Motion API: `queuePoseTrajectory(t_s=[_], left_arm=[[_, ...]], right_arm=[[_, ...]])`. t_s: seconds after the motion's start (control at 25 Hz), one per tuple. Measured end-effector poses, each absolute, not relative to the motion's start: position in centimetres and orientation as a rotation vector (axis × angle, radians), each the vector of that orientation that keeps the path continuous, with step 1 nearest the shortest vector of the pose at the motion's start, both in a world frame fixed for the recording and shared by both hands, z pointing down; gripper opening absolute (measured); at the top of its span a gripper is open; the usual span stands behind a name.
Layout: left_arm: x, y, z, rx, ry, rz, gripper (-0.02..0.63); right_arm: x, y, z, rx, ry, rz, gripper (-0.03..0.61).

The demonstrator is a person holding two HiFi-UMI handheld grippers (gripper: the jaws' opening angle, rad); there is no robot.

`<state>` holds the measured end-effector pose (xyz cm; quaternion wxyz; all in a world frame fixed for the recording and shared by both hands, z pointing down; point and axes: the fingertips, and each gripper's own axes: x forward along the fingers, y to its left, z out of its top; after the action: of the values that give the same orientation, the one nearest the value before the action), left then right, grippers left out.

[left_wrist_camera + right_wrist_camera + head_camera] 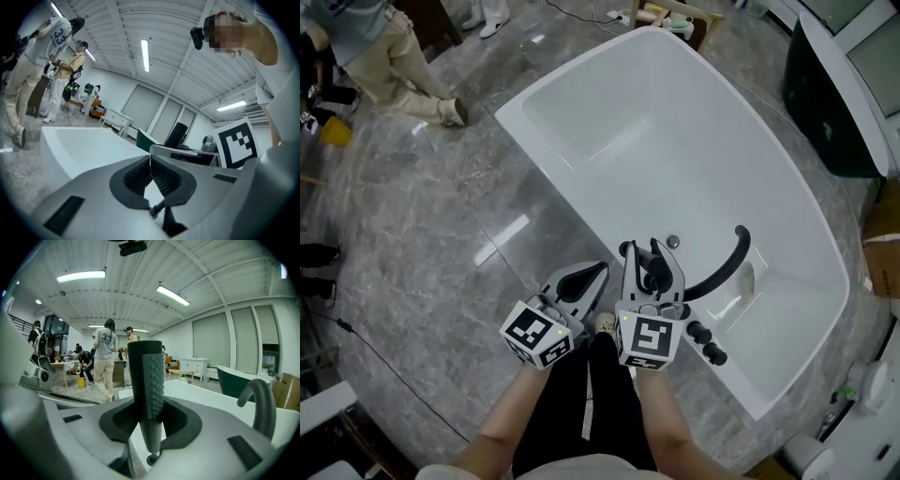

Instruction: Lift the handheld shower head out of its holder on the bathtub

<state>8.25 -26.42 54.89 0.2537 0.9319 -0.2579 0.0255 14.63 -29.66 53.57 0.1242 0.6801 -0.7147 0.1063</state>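
The widest free room is the bathtub (581, 122) basin, bare from its far end down to the curved black spout (731, 261). That spout arches over the basin just right of the right gripper (652, 258) and bars a sideways pass there. 2 black knobs (705, 345) stand on the rim (close beside the same gripper). Left of the left gripper (596, 270) the grey floor (459, 216) lies open, crossed only by a thin cable (380, 361) at the lower left. A person (394, 52) stands well off at the far left, and a dark tub (834, 103) fills the far right.
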Motion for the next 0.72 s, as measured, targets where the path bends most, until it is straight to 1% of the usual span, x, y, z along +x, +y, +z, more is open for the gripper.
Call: queuePoseTrajectory(t_s=[0.72], left_arm=[[7.6, -25.0, 47.6, 2.565, -0.723, 0.039, 0.011]], right_arm=[[13.9, -27.8, 45.2, 1.958, -2.157, 0.215, 0.127]])
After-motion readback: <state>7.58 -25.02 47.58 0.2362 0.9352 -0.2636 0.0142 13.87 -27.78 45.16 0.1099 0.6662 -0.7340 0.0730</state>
